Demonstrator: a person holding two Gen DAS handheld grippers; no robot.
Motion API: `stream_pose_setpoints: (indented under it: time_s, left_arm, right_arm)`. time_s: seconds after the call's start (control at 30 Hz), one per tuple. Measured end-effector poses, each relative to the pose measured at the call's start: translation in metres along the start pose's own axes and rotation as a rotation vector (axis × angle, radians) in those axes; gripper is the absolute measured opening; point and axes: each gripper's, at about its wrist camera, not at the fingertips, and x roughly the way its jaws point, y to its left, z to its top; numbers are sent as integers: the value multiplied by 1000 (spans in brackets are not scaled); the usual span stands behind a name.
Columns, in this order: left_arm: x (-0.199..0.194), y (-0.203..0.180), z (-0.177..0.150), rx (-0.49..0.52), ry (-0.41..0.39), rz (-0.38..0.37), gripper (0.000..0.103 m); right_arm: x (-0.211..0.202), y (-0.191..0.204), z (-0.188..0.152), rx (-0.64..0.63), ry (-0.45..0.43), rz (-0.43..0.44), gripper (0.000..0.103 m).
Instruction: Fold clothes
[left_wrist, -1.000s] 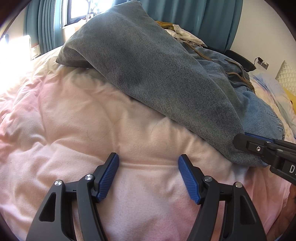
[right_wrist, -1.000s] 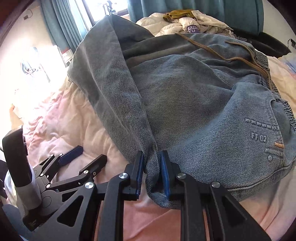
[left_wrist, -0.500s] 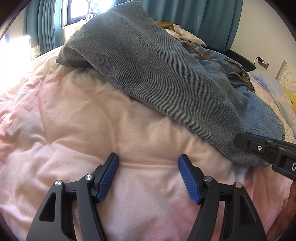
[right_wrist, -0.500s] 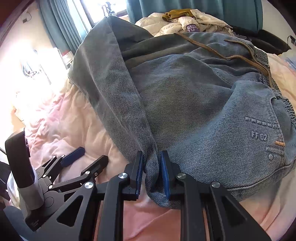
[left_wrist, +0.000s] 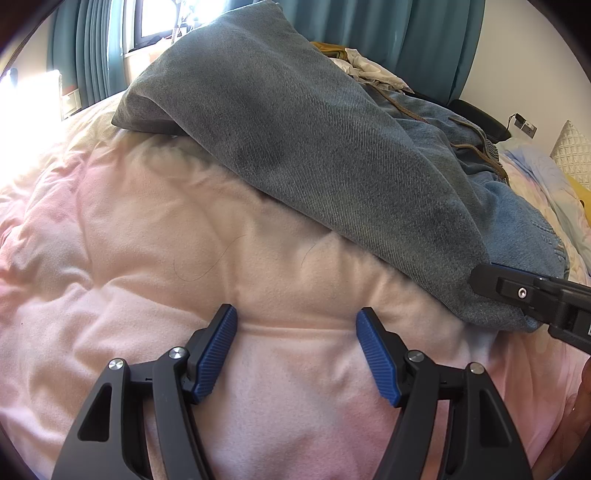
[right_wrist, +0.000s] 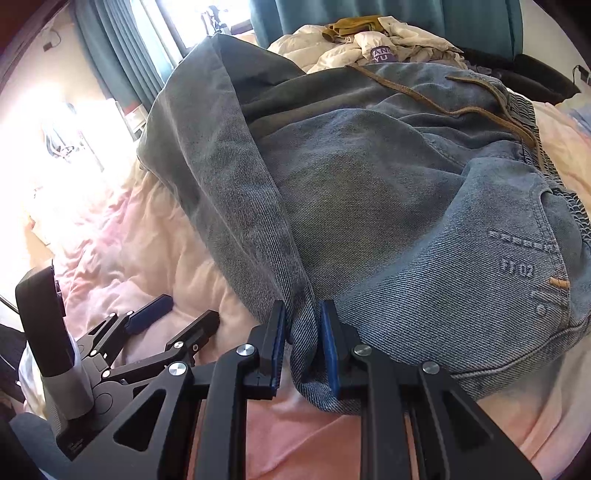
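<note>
A pair of blue denim jeans (right_wrist: 388, 206) lies on a pink blanket (left_wrist: 184, 229), with one grey-blue leg folded over the body; it also shows in the left wrist view (left_wrist: 314, 147). A brown drawstring (right_wrist: 461, 107) runs across its waistband. My right gripper (right_wrist: 302, 332) is shut on a fold of the jeans at their near edge. My left gripper (left_wrist: 295, 339) is open and empty, resting low over the bare blanket just left of the jeans. It also shows at the lower left of the right wrist view (right_wrist: 173, 314).
A heap of white and mustard clothes (right_wrist: 373, 44) lies behind the jeans. Teal curtains (left_wrist: 406, 33) and a bright window are at the back. A cream pillow (left_wrist: 572, 151) and a pale patterned sheet (left_wrist: 546, 181) are at the far right.
Almost nothing has moved. The right gripper keeps its hold on the jeans fold and the view has shifted only slightly. The left gripper stays open in place.
</note>
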Motion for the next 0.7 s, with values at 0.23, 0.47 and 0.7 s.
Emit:
stream_pose_setpoints:
  time_s: [0.23,0.47,0.7]
  left_arm:
    - [0,0,0,-1,0,1,69]
    - [0,0,-1,-1,-1,1,69]
    - [-1,0,-3,3,-7,10,69]
  right_arm:
    - [-9,2,1,-3,0,-4,19]
    - [-18,0,2,11,1,7,19]
    - [-24,-2,3,19,3,17,19]
